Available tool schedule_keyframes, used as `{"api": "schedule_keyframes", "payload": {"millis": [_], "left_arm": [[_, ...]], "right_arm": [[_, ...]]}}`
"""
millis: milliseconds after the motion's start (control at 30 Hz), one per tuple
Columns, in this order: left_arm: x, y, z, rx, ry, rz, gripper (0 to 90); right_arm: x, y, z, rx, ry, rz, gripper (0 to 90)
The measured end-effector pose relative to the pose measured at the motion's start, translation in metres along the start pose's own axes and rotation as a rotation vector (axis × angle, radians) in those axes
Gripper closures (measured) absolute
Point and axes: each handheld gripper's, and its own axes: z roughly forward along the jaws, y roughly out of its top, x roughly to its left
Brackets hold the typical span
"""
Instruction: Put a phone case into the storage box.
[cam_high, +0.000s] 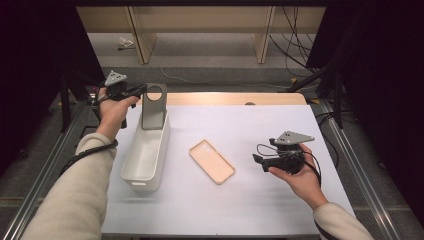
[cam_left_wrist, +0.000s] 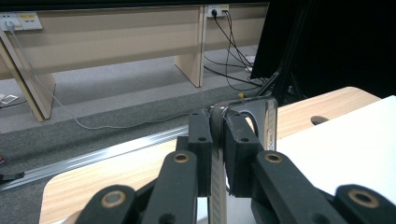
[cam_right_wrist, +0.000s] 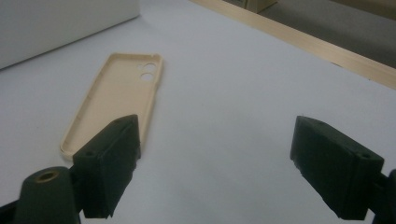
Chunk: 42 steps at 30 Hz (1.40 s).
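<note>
Nearest the camera, the person's forearms come in over the white bench (cam_high: 260, 210). The right hand-held gripper (cam_high: 256, 159) rests low at the near right with its jaws wide apart and nothing between them, aimed at the beige phone case (cam_high: 212, 161), which lies flat, hollow side up, mid-bench, probably the next pick. The left hand-held gripper (cam_high: 141, 90) is clamped on the top edge of a grey phone case (cam_high: 153, 107), holding it upright over the far end of the white bin (cam_high: 131, 165), seemingly to drop it in.
</note>
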Motion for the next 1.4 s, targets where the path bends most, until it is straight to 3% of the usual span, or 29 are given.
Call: {"api": "schedule_keyframes", "payload": {"millis": [1400], "left_arm": [[0.004, -0.018, 0.007, 0.036, -0.003, -0.02, 81.8]], "right_arm": [[0.0, 0.0, 0.001, 0.005, 0.006, 0.002, 16.5]]}}
